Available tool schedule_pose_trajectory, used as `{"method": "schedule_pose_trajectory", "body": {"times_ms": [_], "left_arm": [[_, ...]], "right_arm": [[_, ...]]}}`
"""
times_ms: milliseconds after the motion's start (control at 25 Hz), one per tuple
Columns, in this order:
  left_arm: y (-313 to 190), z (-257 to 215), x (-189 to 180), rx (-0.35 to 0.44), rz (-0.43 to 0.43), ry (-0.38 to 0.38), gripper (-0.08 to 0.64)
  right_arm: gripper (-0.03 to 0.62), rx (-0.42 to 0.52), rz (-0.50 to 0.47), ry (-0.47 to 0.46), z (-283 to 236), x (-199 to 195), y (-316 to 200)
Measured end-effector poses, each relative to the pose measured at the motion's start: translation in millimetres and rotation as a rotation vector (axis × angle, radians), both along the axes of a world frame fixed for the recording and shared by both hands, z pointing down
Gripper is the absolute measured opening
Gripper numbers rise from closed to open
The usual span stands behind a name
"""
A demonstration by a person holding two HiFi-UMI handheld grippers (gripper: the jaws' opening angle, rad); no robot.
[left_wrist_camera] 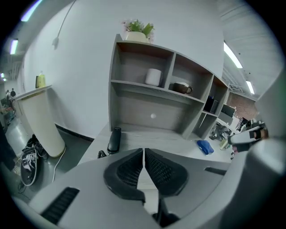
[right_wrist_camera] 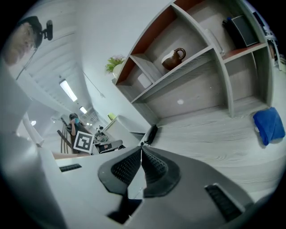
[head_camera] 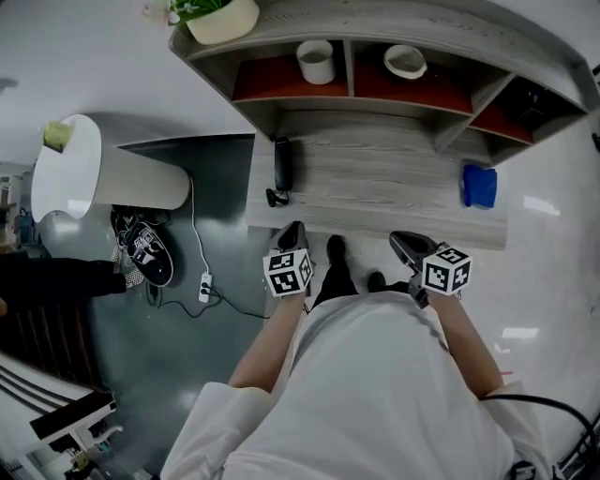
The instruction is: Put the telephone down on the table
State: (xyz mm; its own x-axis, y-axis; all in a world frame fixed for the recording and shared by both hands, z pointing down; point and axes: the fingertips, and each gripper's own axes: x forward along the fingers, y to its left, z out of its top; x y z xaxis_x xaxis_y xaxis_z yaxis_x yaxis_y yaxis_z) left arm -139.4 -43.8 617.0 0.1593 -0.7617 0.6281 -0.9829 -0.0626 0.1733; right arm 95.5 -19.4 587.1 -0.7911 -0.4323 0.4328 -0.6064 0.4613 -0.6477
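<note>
Left tool [left_wrist_camera: 143,152] and right tool [right_wrist_camera: 141,151] are clenched on nothing. Slim black telephone [head_camera: 282,165] lies on the wood-grain surface [head_camera: 384,183].

Office: desk [head_camera: 375,178] w/ shelf hutch [head_camera: 412,23], phone [head_camera: 282,164], ceiling strip lights [left_wrist_camera: 231,54]

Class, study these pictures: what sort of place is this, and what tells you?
Most likely an office or workroom: a wood-grain desk with a shelf unit above it, a black telephone lying on the desk, and long ceiling strip lights.
</note>
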Motion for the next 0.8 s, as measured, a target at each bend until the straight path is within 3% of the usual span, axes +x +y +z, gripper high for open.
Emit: {"method": "schedule_pose_trajectory", "body": {"times_ms": [200,360,600,800], "left_arm": [[49,0,25,0.0,-0.06,0.086,0.011],[81,-7,51,0.018,-0.047,0.183,0.011],[127,-21,72,0.027,-0.022,0.239,0.011],[148,-51,69,0.079,0.011,0.271,0.009]], "right_arm": [[0.018,0.006,-0.042,-0.01,-3,24,29],[0.018,0.02,-0.076,-0.011,-7,39,44],[0.018,0.028,-0.099,-0.011,-11,47,69],[0.017,0.052,-0.107,-0.023,-23,36,84]]}}
